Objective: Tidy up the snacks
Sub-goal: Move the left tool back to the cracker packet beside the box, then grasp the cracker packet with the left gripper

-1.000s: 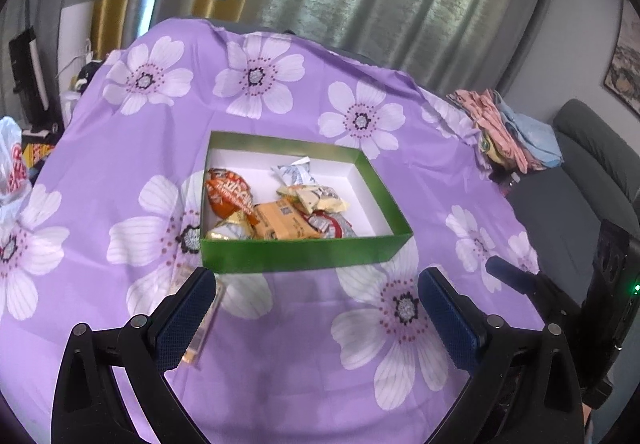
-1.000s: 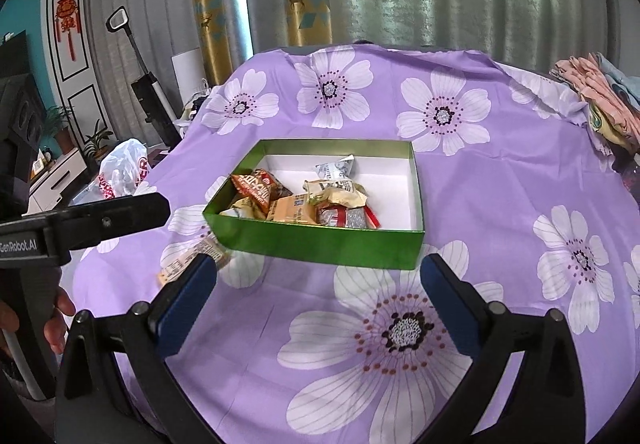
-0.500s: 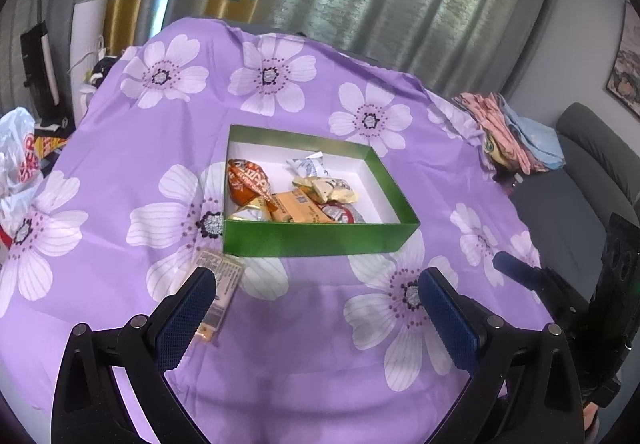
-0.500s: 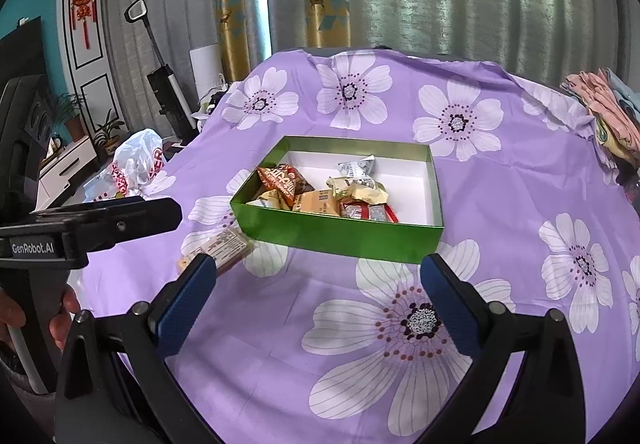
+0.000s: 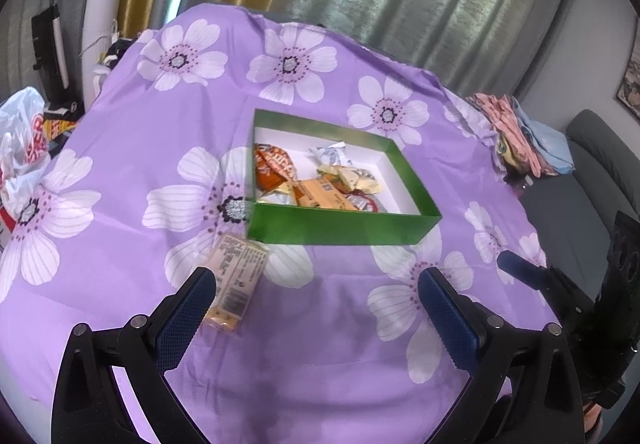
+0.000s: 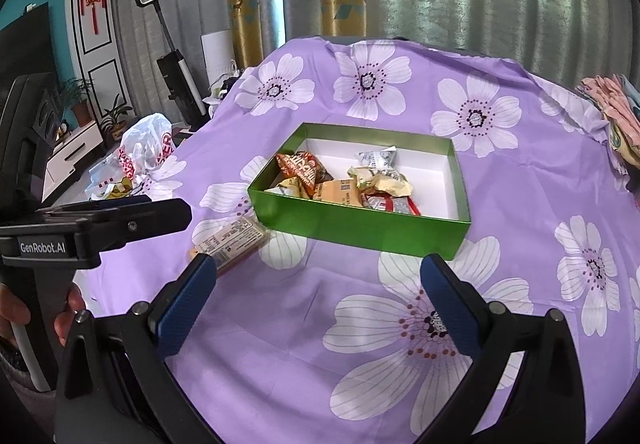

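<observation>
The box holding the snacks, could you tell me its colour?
Green box outside, white inside; clearest in the right wrist view.

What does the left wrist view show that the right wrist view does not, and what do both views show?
Only the left wrist view shows the grey sofa. Only the right wrist view shows the TV, the plants, the vacuum and a hand on the left gripper. Both show the green box of snacks, the packet outside it, the purple cloth, the plastic bag and the right gripper, open.
</observation>
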### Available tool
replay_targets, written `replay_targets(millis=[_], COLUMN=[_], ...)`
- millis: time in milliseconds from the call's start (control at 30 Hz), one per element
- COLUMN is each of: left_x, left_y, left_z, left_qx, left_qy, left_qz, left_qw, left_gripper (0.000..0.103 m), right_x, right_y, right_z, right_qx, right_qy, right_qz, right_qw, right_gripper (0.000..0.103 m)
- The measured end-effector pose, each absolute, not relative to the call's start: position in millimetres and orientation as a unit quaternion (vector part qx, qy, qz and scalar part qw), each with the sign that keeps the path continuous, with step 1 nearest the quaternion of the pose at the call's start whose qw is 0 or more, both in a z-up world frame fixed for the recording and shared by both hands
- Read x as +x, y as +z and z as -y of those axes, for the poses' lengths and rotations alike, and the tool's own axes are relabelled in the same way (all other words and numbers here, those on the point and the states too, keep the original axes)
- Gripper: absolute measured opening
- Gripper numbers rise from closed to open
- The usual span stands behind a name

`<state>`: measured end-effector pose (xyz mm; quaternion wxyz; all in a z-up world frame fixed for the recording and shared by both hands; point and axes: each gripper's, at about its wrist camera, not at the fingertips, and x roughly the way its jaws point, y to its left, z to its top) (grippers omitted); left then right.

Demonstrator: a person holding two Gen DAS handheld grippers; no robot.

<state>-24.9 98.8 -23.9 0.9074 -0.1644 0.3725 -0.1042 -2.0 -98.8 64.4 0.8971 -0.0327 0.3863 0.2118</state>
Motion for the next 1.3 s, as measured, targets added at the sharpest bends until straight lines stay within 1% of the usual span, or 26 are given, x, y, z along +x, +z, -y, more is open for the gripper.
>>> replay_targets(millis=[200,433,633,900,967,1033,1200,1233,1267,1300], left_x=[-19.7,-10.4,5.8,27.3,31.3,34.2,36.7,37.2,37.9,38.4], left_y=[-40.0,-72.1,-102.0,-120.5,-123.2,-126.5,-131.5,-131.6,-132.1,-132.7], left_z=[-118.3,-142.7,-151.0,-154.9,-152.6,-151.0,-151.4,-151.4,-151.2,-151.0], left_qx=[-0.176,-0.191,-0.18,-0.165,-0.158,-0.151,-0.145,-0.143,-0.14,-0.136], left_qy=[-0.083,-0.051,-0.049,-0.077,-0.087,-0.092,-0.105,-0.107,-0.108,-0.109], left_qz=[-0.384,-0.413,-0.44,-0.453,-0.457,-0.463,-0.467,-0.467,-0.468,-0.469], left_qw=[0.903,0.889,0.879,0.873,0.871,0.868,0.866,0.866,0.866,0.865], left_gripper=[0.101,0.101,0.101,0.1,0.092,0.087,0.083,0.078,0.075,0.075], right_x=[1.8,6.5,14.0,28.4,31.0,33.2,39.5,40.6,42.2,42.9], right_y=[51.4,18.0,-9.7,-39.8,-43.4,-46.4,-54.8,-56.3,-57.3,-58.4], right_z=[84.2,58.4,35.4,-0.1,-9.1,-17.3,-34.6,-37.2,-38.4,-40.6], right_qx=[-0.037,-0.035,-0.014,-0.002,-0.003,-0.004,-0.014,-0.016,-0.017,-0.018], right_qy=[0.223,0.264,0.306,0.347,0.357,0.366,0.38,0.381,0.382,0.385], right_qz=[-0.403,-0.44,-0.466,-0.478,-0.478,-0.478,-0.484,-0.485,-0.487,-0.488], right_qw=[0.887,0.857,0.83,0.807,0.803,0.798,0.788,0.787,0.785,0.783], right_gripper=[0.102,0.102,0.102,0.102,0.101,0.101,0.098,0.097,0.097,0.095])
